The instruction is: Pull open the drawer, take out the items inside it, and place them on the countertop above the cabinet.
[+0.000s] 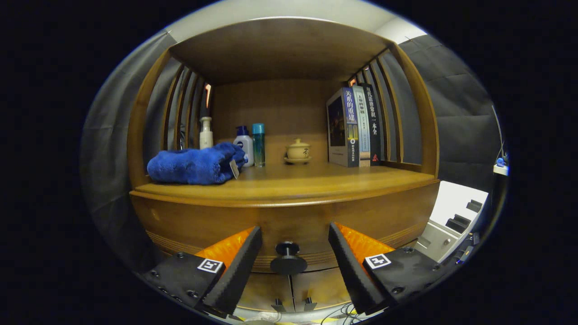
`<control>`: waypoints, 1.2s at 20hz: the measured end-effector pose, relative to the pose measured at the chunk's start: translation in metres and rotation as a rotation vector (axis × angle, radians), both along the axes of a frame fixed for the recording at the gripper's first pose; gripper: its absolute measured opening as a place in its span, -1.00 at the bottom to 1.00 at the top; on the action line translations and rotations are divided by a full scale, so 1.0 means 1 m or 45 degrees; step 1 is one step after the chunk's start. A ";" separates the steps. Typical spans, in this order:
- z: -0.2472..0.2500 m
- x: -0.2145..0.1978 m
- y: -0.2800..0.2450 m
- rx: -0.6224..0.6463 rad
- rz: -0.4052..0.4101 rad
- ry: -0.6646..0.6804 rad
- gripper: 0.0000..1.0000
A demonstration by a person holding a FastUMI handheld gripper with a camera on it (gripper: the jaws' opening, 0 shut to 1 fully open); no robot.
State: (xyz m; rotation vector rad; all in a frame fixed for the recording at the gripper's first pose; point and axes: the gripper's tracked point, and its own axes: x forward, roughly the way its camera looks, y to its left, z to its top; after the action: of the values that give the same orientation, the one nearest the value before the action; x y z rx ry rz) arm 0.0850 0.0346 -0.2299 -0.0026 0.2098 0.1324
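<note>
- Currently the step in hand appears to be the first one: lining up on the drawer so it can be pulled open. Its front is flush with the cabinet, so it is judged not yet opened.
- The gripper stands wide open and holds nothing. Its two dark fingers sit at the lower centre of the frame, one on each side of the black knob.
- The knob lies between the fingers, apart from both pads, low in the middle of the frame on the drawer front.
- The items to be taken out are hidden behind the closed drawer front; what they are cannot be told.
- The next move likely calls for closing both fingers squarely on the knob, then pulling straight back along the drawer's travel.
- The countertop, just above the drawer across the middle of the frame, is the drop-off place. Its front lip overhangs the drawer, so lifted items would need to clear that edge.
- A blue towel takes the left of the countertop; bottles, a small lidded cup and books stand toward the back.
- Open room remains along the front centre and right of the countertop.
- The shelf roof in the upper frame limits lifting height.
</note>
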 end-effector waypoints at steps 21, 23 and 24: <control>-0.027 -0.016 -0.003 -0.016 0.045 0.100 -0.23; -0.026 -0.025 -0.001 0.005 0.038 0.106 -0.23; -0.026 -0.030 -0.003 0.011 0.035 0.106 -0.23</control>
State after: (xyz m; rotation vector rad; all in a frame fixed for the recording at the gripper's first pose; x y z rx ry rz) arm 0.0553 0.0317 -0.2555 0.0086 0.2926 0.1612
